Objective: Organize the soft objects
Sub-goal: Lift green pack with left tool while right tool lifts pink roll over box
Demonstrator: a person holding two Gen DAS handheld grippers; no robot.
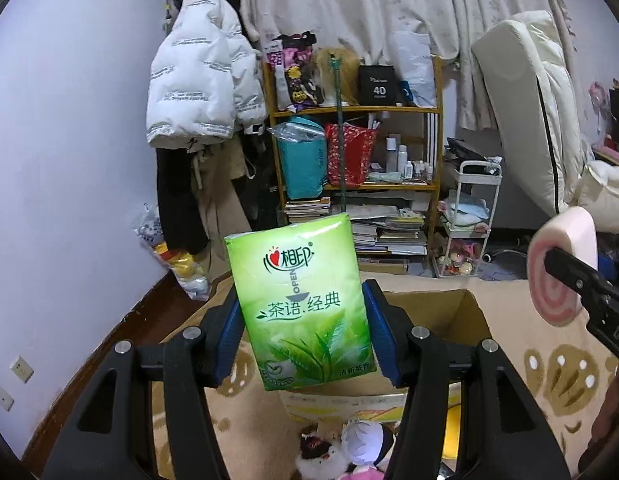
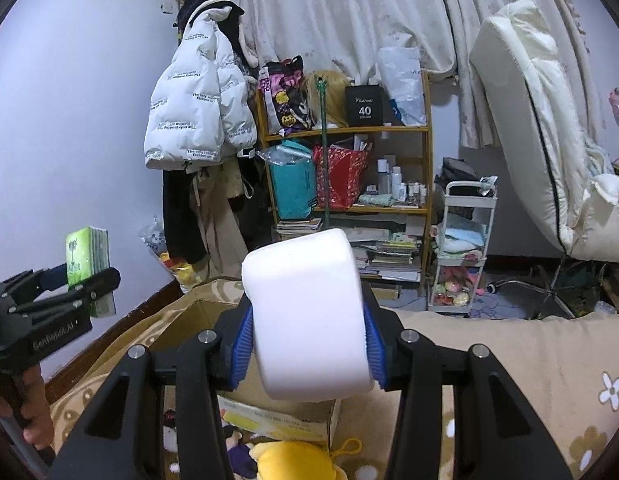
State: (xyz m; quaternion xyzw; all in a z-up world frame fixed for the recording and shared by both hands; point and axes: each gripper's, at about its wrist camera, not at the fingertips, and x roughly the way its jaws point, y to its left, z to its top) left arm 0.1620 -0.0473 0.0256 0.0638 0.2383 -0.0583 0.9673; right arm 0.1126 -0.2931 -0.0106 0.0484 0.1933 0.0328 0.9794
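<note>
My left gripper (image 1: 305, 320) is shut on a green tissue pack (image 1: 301, 304), held upright above a cardboard box (image 1: 465, 312). In the right wrist view that same left gripper (image 2: 85, 276) and tissue pack (image 2: 87, 252) appear at the left edge. My right gripper (image 2: 309, 336) is shut on a white foam roll (image 2: 309, 320), its blue pads pressing both sides. Seen from the left wrist, the foam roll (image 1: 561, 268) shows a pink swirl on its end and the right gripper (image 1: 573, 276) clamps it. Plush toys (image 1: 345, 448) lie in the box below.
A beige patterned blanket (image 2: 509, 360) covers the surface around the box. A yellow plush (image 2: 293, 462) lies near the box front. Beyond stand a cluttered wooden shelf (image 2: 349, 168), a white cart (image 2: 463, 248), hanging coats (image 2: 193, 112) and a folded mattress (image 2: 541, 120).
</note>
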